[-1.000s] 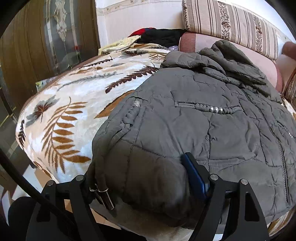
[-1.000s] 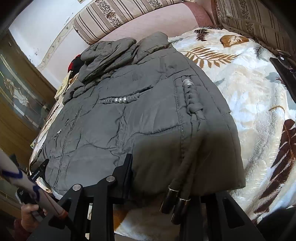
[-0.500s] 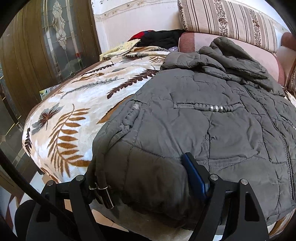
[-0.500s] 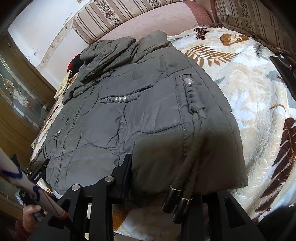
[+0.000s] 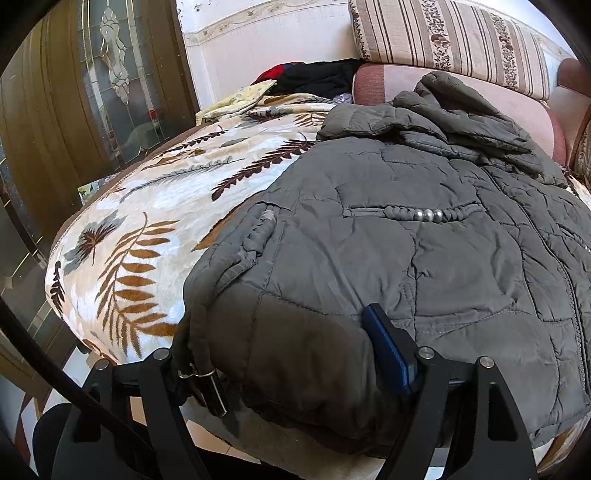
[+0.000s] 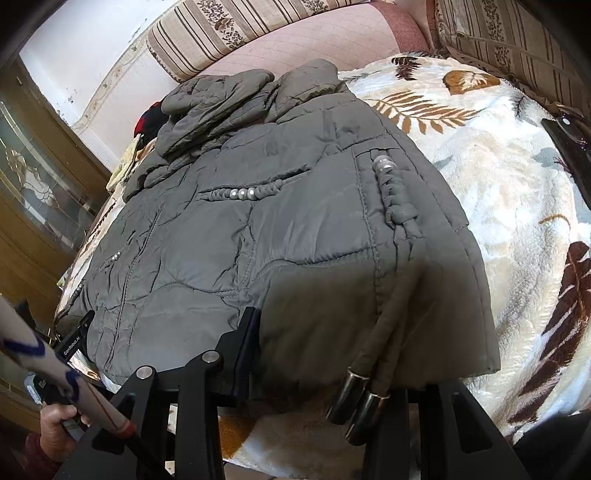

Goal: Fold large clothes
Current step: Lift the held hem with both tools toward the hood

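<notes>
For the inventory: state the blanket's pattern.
Cream blanket with brown fern leaves; clearest in the left wrist view.

A grey quilted padded jacket [image 5: 424,258] lies on a leaf-patterned plush blanket [image 5: 147,221], filling the frame's lower right. Behind it, at upper right, a striped fabric cushion [image 5: 443,40] stands above a pink sofa backrest [image 5: 517,110].

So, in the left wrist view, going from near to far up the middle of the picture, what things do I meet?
Hem of the grey jacket → its braided trim with pearl beads → the bunched hood → pink sofa backrest → striped cushion.
</notes>
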Demonstrator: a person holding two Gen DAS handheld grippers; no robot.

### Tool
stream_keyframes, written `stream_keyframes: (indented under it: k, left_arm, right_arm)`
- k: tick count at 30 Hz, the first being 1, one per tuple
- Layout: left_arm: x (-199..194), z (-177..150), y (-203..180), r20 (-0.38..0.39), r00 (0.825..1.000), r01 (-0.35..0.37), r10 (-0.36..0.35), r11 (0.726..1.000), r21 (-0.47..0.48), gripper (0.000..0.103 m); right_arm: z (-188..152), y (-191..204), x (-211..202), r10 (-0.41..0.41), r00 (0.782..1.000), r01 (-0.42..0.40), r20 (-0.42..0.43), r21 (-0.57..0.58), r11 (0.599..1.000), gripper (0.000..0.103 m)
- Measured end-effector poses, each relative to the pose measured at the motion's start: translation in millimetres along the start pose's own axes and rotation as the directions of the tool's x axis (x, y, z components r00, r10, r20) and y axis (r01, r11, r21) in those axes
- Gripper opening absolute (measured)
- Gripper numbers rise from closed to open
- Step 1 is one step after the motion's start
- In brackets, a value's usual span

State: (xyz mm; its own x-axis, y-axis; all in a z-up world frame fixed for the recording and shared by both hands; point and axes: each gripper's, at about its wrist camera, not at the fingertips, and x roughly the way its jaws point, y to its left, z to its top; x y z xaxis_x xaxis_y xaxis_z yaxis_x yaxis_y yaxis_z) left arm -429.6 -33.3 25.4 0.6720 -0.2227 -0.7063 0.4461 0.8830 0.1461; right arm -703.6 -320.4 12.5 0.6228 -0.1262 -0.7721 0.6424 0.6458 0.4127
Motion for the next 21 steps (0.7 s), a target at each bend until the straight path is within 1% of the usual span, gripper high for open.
stream_keyframes:
  k: [3, 5, 9, 11, 14, 17, 21]
  left_arm:
    - [-1, 1, -1, 0.004, 1.000, 0.012, -0.012, 1.000, 0.010, 0.067]
    - [-2, 2, -2, 0.008, 1.000, 0.022, -0.023, 1.000, 0.013, 0.062]
    - [-5, 3, -1, 0.018, 0.999, 0.035, -0.035, 0.999, 0.013, 0.050]
    - [-7, 3, 0, 0.024, 0.999, 0.048, -0.048, 0.999, 0.011, 0.041]
    - [-11, 6, 6, 0.041, 0.994, 0.101, -0.100, 0.995, -0.026, 0.027]
    - [-16, 7, 9, 0.061, 0.989, 0.137, -0.134, 0.990, -0.046, 0.024]
    - [-13, 6, 9, 0.045, 0.989, 0.140, -0.138, 0.989, -0.047, 0.024]
  right_arm:
    - [-1, 3, -3, 0.009, 1.000, -0.009, 0.015, -0.011, 1.000, 0.027]
    - [-1, 7, -8, 0.008, 0.999, -0.006, 0.036, -0.029, 1.000, 0.025]
    - [-1, 9, -8, -0.004, 0.999, 0.005, 0.039, -0.043, 0.999, 0.025]
    - [-1, 8, -7, -0.002, 0.999, 0.003, 0.037, -0.037, 0.999, 0.025]
    - [-1, 7, -6, -0.001, 0.999, 0.002, 0.034, -0.032, 0.999, 0.025]
    - [-1, 7, -6, -0.001, 0.999, 0.002, 0.035, -0.029, 1.000, 0.025]
    - [-1, 6, -6, -0.004, 0.999, 0.005, 0.035, -0.030, 1.000, 0.026]
